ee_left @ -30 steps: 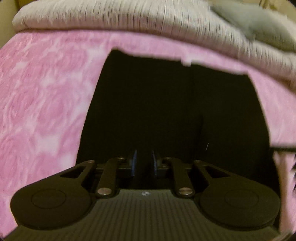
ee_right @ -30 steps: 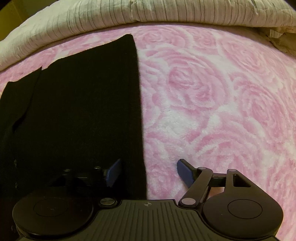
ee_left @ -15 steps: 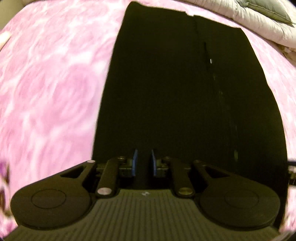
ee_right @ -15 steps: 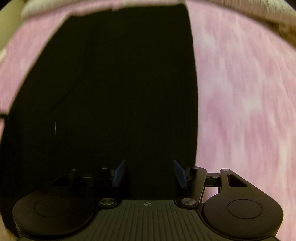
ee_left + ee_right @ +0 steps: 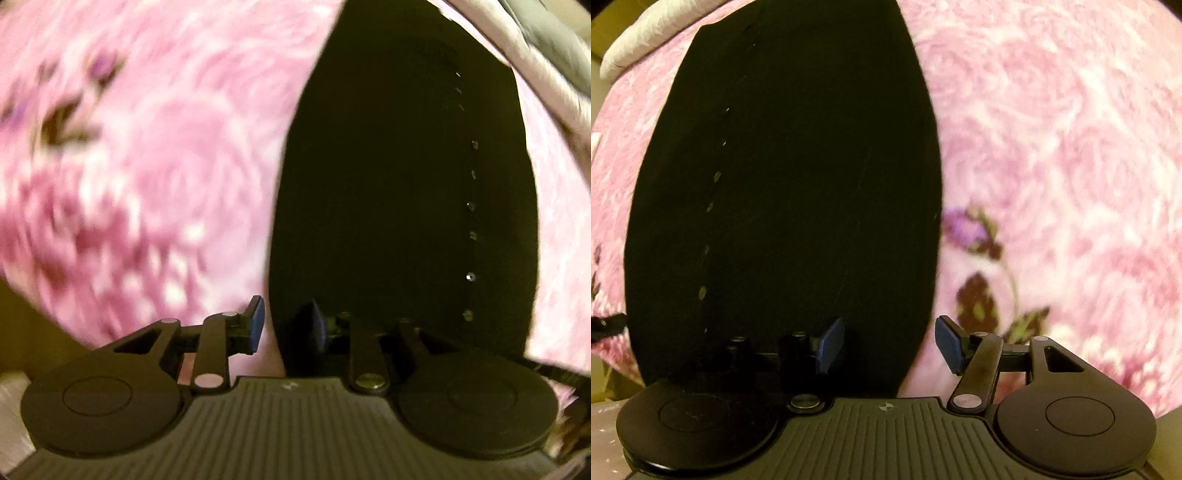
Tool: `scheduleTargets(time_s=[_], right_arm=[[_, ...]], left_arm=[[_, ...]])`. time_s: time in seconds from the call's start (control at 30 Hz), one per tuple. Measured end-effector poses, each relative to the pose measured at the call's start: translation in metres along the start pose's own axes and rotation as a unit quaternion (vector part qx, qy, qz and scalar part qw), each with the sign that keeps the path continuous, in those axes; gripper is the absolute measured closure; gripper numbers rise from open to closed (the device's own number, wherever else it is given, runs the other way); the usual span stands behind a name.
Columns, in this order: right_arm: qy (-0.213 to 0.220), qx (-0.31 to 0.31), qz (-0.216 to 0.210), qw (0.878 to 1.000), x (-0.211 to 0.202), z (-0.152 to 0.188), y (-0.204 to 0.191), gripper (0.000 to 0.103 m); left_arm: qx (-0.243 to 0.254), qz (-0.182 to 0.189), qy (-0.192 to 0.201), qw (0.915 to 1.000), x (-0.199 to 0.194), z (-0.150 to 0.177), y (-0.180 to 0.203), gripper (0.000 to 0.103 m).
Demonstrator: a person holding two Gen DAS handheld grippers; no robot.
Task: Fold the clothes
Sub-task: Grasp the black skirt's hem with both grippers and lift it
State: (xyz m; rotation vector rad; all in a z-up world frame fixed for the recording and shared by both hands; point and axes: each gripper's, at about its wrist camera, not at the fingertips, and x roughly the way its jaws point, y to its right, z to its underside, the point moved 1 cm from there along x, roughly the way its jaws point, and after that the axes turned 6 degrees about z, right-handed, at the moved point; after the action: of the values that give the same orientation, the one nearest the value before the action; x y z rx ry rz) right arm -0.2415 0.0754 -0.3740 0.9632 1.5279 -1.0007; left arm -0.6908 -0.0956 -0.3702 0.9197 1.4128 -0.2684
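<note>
Left wrist view: the left gripper (image 5: 284, 325) points steeply down at the near left corner of the long black folded garment with a row of small buttons (image 5: 402, 206); its jaws are opening, a modest gap between the blue pads (image 5: 257, 320); the cloth's left edge runs through that gap, unpinched; the garment lies on the pink rose-patterned fleece blanket (image 5: 147, 177), long axis running from the fingers to the far pale ribbed quilt (image 5: 532, 74).

Right wrist view: the right gripper (image 5: 888, 347) hangs over the near right corner, fingers spread wide, straddling the right edge without pressing; each hand seems equally near its own corner, so a lengthwise fold likely needs both pinching together.
</note>
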Motion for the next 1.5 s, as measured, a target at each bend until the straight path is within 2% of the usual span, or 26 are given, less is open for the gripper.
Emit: scheduleTargets(time_s=[0.07, 0.17, 0.23, 0.3, 0.33, 0.37, 0.4, 0.43, 0.53, 0.63, 0.7, 0.73, 0.87, 0.97, 1.0, 1.03, 1.17, 1.23, 1.33, 1.4, 1.5], right_arm=[[0.003, -0.007, -0.015, 1.000, 0.003, 0.006, 0.001, 0.043], [0.020, -0.056, -0.024, 0.998, 0.006, 0.012, -0.007, 0.043], [0.025, -0.124, 0.000, 0.992, 0.013, 0.016, -0.021, 0.043], [0.038, -0.199, 0.024, 0.979, 0.019, 0.023, -0.037, 0.045], [0.046, -0.215, 0.026, 0.975, 0.019, 0.024, -0.040, 0.060], [0.054, -0.224, 0.022, 0.973, 0.017, 0.024, -0.041, 0.085], [0.060, -0.225, 0.021, 0.972, 0.014, 0.023, -0.039, 0.091], [0.062, -0.215, 0.011, 0.975, 0.011, 0.020, -0.033, 0.093], [0.063, -0.138, -0.022, 0.988, 0.006, 0.021, -0.001, 0.097], [0.056, -0.059, -0.070, 0.994, 0.011, 0.026, 0.023, 0.095], [0.045, -0.005, -0.097, 0.994, 0.012, 0.021, 0.033, 0.090], [0.039, 0.020, -0.111, 0.993, 0.013, 0.016, 0.038, 0.084], [0.018, 0.117, -0.179, 0.977, 0.017, 0.014, 0.058, 0.057], [0.034, 0.153, -0.213, 0.964, 0.024, 0.022, 0.061, 0.047], [0.044, 0.158, -0.220, 0.961, 0.024, 0.023, 0.066, 0.046], [0.053, 0.164, -0.227, 0.959, 0.018, 0.022, 0.090, 0.043], [0.083, 0.201, -0.234, 0.948, 0.011, 0.031, 0.098, 0.042], [0.093, 0.241, -0.237, 0.936, 0.005, 0.048, 0.106, 0.042], [0.108, 0.286, -0.259, 0.916, 0.008, 0.064, 0.115, 0.042], [0.113, 0.301, -0.286, 0.903, 0.018, 0.062, 0.118, 0.042], [0.110, 0.296, -0.333, 0.889, 0.031, 0.055, 0.117, 0.042]], left_arm=[[-0.050, 0.016, 0.013, 0.9985, 0.000, 0.013, -0.009, 0.079], [-0.123, 0.040, 0.046, 0.9906, 0.004, 0.029, -0.018, 0.077], [-0.131, 0.038, 0.056, 0.9890, 0.008, 0.036, -0.016, 0.077], [-0.102, 0.022, 0.069, 0.9921, 0.009, 0.037, -0.006, 0.075], [-0.086, 0.013, 0.076, 0.9933, 0.009, 0.037, -0.001, 0.074], [-0.075, 0.007, 0.082, 0.9938, 0.008, 0.039, 0.003, 0.074], [-0.065, 0.001, 0.087, 0.9941, 0.007, 0.041, 0.006, 0.074], [-0.061, 0.000, 0.091, 0.9940, 0.007, 0.044, 0.011, 0.074], [-0.054, 0.005, 0.103, 0.9932, 0.004, 0.052, 0.012, 0.074], [-0.050, 0.001, 0.097, 0.9940, 0.004, 0.058, 0.012, 0.074], [-0.050, 0.013, 0.094, 0.9943, 0.006, 0.057, 0.011, 0.073], [-0.050, 0.020, 0.092, 0.9943, 0.007, 0.056, 0.011, 0.072], [-0.048, 0.072, 0.093, 0.9918, 0.014, 0.055, -0.003, 0.068], [-0.046, 0.117, 0.096, 0.9874, 0.017, 0.056, -0.015, 0.065], [-0.045, 0.135, 0.098, 0.9849, 0.017, 0.057, -0.020, 0.065], [-0.045, 0.153, 0.100, 0.9822, 0.017, 0.059, -0.026, 0.065], [-0.077, 0.214, 0.086, 0.9699, 0.016, 0.060, -0.051, 0.070], [-0.093, 0.243, 0.076, 0.9625, 0.018, 0.058, -0.062, 0.069], [-0.116, 0.287, 0.063, 0.9488, 0.024, 0.056, -0.077, 0.067], [-0.125, 0.321, 0.065, 0.9364, 0.034, 0.057, -0.081, 0.067], [-0.117, 0.363, 0.077, 0.9211, 0.044, 0.058, -0.079, 0.067]])
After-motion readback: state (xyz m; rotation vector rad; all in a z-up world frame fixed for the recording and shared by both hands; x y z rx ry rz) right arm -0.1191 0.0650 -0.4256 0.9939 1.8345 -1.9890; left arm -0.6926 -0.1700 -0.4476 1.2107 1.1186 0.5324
